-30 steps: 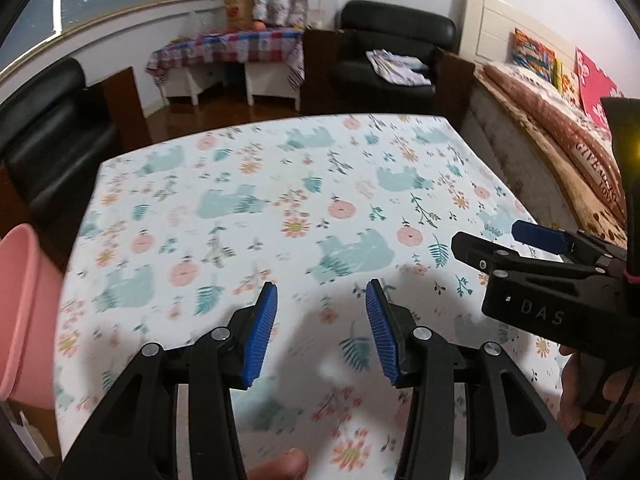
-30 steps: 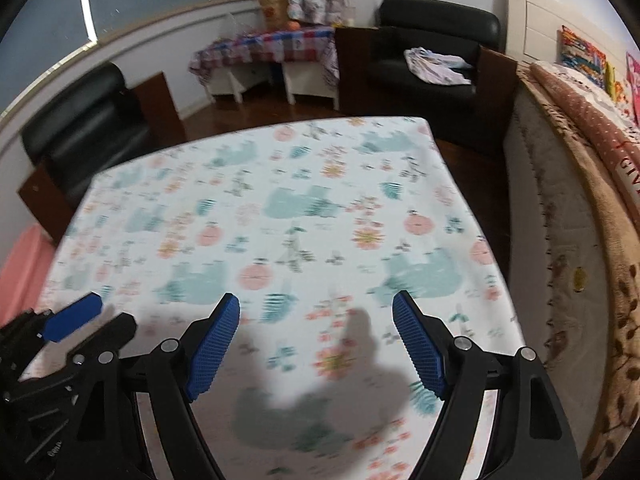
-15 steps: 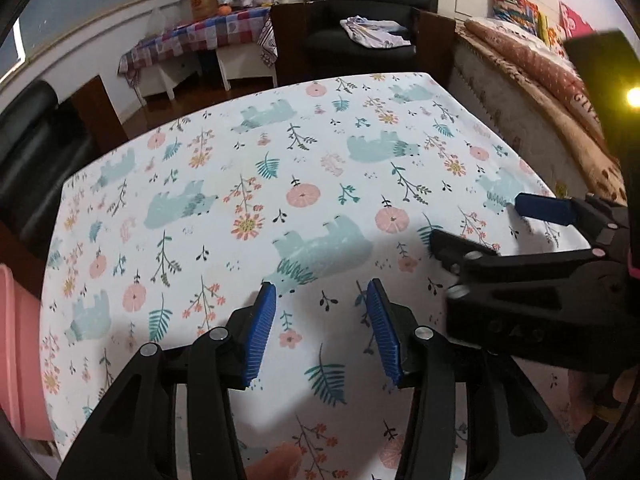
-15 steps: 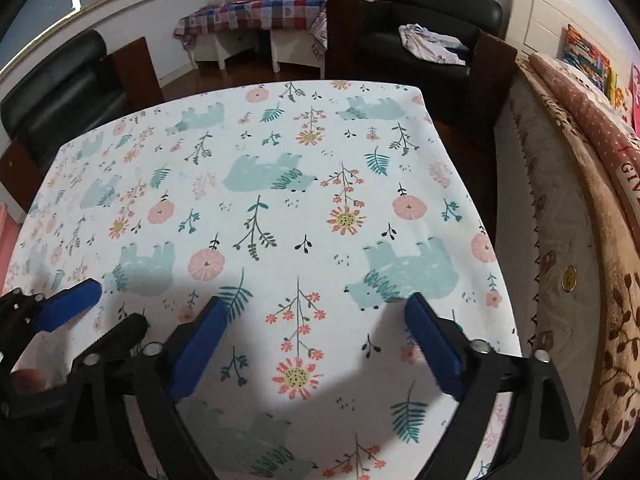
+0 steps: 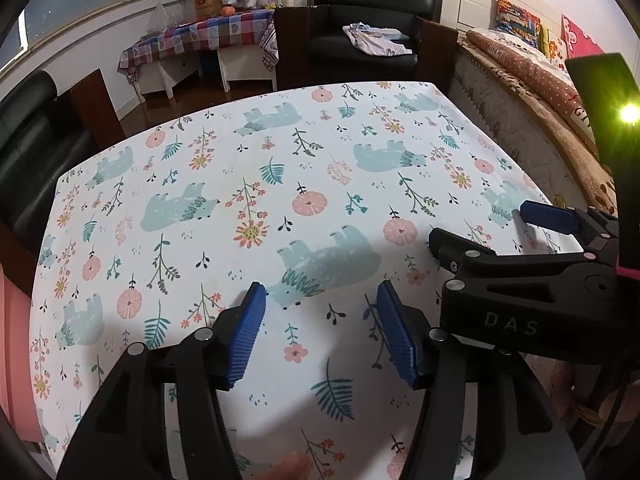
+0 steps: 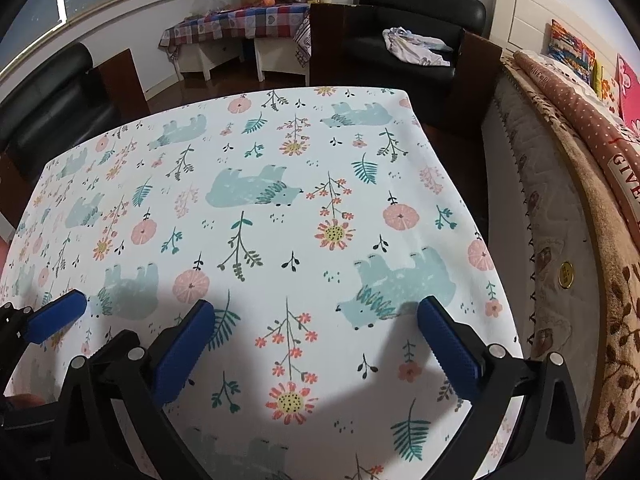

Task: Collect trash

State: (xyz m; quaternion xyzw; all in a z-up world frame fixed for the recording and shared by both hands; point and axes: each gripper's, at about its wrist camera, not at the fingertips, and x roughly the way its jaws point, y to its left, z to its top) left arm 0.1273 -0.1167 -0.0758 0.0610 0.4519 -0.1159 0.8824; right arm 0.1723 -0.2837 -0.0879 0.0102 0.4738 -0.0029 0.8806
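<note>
Both grippers, lower & nearer the tablecloth (image 5: 360, 128) than 1 s ago, hang w/ jaws opening on nothing—left gripper (image 5: 320, 332), right gripper (image 6: 316, 340); no trash visible, pink bin (image 5: 16, 352) at 9 o'clock: task likely done, else next move = locate trash.

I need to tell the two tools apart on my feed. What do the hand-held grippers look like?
Both look alike: black plastic frames with silver rivets and ribbed blue pads on two fingers. The left hand-held gripper fills the left wrist view; the right hand-held gripper bears white "DAS" lettering on its side, seen from the left view. No cables or sleeves show.
</note>
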